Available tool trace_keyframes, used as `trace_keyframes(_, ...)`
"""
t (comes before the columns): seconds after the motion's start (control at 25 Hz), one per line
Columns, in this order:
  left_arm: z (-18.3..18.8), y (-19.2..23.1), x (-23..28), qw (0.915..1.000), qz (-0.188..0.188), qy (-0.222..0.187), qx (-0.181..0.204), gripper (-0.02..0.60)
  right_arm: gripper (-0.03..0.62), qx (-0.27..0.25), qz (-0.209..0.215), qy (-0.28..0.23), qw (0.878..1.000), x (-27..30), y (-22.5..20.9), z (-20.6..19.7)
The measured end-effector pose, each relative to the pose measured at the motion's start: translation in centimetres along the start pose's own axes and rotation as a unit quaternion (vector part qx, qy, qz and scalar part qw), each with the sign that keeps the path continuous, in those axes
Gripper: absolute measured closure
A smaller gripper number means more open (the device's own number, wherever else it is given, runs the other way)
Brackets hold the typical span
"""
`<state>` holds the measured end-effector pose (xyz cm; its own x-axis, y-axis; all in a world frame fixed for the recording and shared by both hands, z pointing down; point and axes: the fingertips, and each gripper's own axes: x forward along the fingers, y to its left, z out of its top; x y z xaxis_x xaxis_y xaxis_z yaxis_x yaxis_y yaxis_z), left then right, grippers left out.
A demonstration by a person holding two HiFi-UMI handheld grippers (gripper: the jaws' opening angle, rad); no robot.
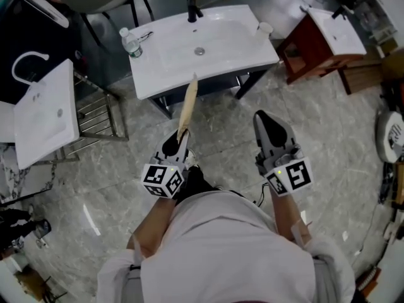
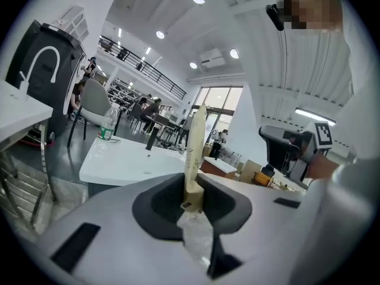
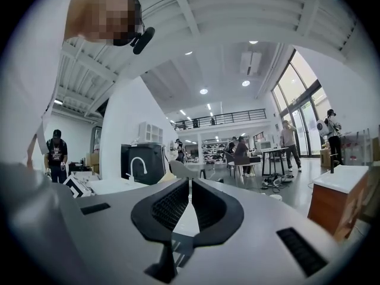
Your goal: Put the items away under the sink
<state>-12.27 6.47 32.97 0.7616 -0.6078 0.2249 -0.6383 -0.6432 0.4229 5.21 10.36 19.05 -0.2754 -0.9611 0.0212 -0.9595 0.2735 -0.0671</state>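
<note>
A long, flat, cream-coloured stick-like item [image 1: 188, 106] [image 2: 193, 153] is clamped at its lower end in my left gripper [image 1: 175, 145] [image 2: 191, 198], which is shut on it; its far end points at the front edge of the white sink [image 1: 202, 46] [image 2: 127, 162]. A black faucet [image 1: 192, 8] stands at the sink's back. My right gripper [image 1: 270, 128] [image 3: 189, 203] hovers over the floor to the right, shut with nothing between its jaws. The space under the sink is hidden from above.
A clear water bottle [image 1: 130, 43] [image 2: 107, 126] stands on the sink's left corner, a white cup [image 1: 264, 29] on its right. Another white basin [image 1: 45, 112] on a metal rack lies left. A red-brown cabinet with a basin [image 1: 328, 36] stands right. Marble floor [image 1: 221, 131] lies around.
</note>
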Motion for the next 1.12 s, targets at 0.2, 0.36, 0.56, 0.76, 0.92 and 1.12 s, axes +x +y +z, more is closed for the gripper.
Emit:
trace_keyframes(0.2,0.6,3.2,2.4,0.9997,-0.008,0.02,-0.01,0.518,0.553,0.0,-0.009,0.008,1.0,4.2,-0.7,0.3)
trace_keyframes(0.36,0.6,3.7,4.2,0.9981,-0.041,0.044,0.015,0.518,0.553,-0.004,-0.016,0.015,1.0,7.3,-1.1,0.2)
trace_keyframes(0.56,0.1,4.1,5.9,0.9945,-0.082,0.064,0.016,0.518,0.553,-0.006,-0.027,0.027,0.999,10.5,-0.9,-0.1)
trace_keyframes(0.76,0.6,5.1,7.8,0.9924,-0.101,0.069,0.019,0.518,0.553,-0.004,-0.035,0.029,0.999,11.9,-0.6,0.0)
trace_keyframes(0.92,0.9,4.7,9.2,0.9917,-0.107,0.069,0.02,0.518,0.553,-0.002,-0.047,0.031,0.998,11.4,-1.8,0.0)
trace_keyframes(1.12,0.7,3.6,10.4,0.991,-0.108,0.073,0.031,0.518,0.553,0.003,-0.056,0.027,0.998,10.4,-3.4,-0.1)
